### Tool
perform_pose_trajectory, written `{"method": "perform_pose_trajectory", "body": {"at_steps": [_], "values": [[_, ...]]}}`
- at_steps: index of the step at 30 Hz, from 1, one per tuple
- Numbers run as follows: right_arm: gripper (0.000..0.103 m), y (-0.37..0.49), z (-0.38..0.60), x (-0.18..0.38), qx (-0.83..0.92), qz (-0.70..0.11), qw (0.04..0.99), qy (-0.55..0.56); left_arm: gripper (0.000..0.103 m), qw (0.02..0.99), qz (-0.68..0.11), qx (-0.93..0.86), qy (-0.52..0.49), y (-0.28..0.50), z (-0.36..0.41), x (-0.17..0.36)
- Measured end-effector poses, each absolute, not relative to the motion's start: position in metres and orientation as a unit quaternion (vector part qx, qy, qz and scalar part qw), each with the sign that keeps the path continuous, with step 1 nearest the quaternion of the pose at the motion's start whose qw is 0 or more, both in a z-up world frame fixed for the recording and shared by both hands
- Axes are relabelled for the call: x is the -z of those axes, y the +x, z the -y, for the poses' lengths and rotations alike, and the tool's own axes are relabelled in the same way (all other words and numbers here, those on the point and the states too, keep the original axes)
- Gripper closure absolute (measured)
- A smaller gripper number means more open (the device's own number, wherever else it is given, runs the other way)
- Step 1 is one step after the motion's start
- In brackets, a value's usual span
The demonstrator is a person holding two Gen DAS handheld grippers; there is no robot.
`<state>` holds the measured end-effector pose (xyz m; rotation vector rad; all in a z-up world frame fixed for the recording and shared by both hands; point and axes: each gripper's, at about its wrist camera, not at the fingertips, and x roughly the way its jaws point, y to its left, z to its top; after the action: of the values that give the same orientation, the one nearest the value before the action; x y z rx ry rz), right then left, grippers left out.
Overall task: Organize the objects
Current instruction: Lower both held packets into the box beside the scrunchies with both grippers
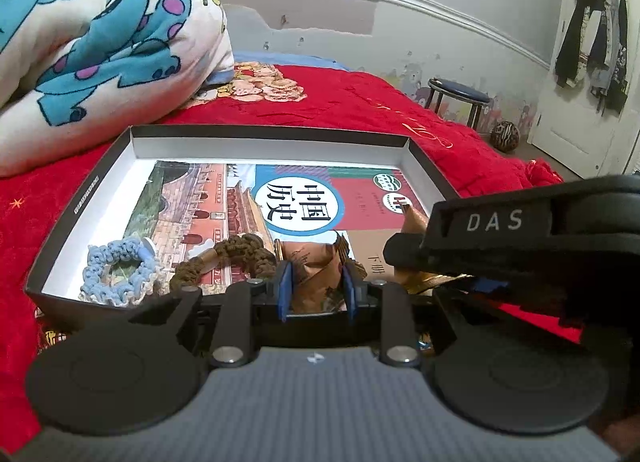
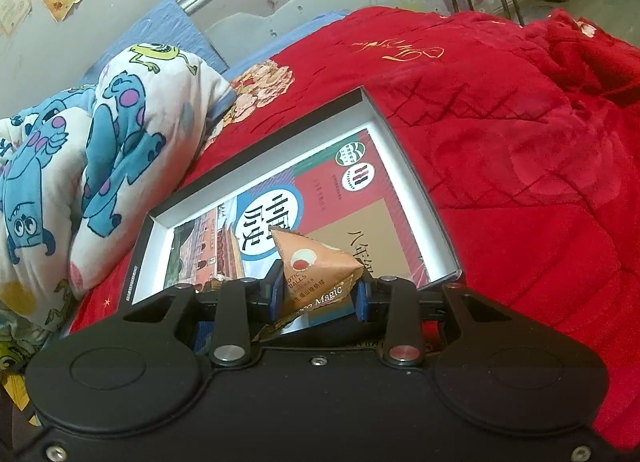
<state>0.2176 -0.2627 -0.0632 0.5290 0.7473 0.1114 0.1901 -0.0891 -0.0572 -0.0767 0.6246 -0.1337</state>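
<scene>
Bedspread (image 2: 500, 134) in red covers the bed, w/ a cartoon-print blanket (image 1: 100, 42) bunched at the head end. On it sits a shallow black box lid (image 1: 86, 198), white inside, holding a Chinese history textbook (image 1: 240, 198) that fills most of the floor. On the book's near edge lie a brown crochet scrunchie (image 1: 236, 252) and, just beside it, a blue-and-white crochet scrunchie (image 1: 120, 274).

Both tools carry snack packets over the lid's near edge. The left gripper (image 1: 316, 290) is narrowed on a brown snack packet (image 1: 314, 270), blue pads pressing its sides. The right gripper (image 2: 318, 294) is likewise narrowed on an orange triangular snack packet (image 2: 316, 270) — pinched low, most of it sticking up.

Risks, as I judge them: the packets are puffy and slick, so a pinch that low could let one pivot or slip out and fall short of the lid onto the bedspread. The two tools sit close together, so they could knock each other. The soft bed may let the lid tip if pressed.

Hard to see: the left packet's print is blurred, the lid's near wall is hidden behind both tools, and the right-hand part of the book is partly covered.
</scene>
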Motion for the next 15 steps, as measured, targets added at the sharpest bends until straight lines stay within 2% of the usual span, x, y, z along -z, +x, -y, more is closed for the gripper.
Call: {"method": "perform_pose_trajectory", "body": {"at_steps": [15], "values": [[0.070, 0.2207, 0.2633, 0.0639, -0.062, -0.369, 0.890, 0.260, 0.071, 0.949, -0.305, 0.065, -0.039, 0.1894, 0.0896, 0.0581]]}}
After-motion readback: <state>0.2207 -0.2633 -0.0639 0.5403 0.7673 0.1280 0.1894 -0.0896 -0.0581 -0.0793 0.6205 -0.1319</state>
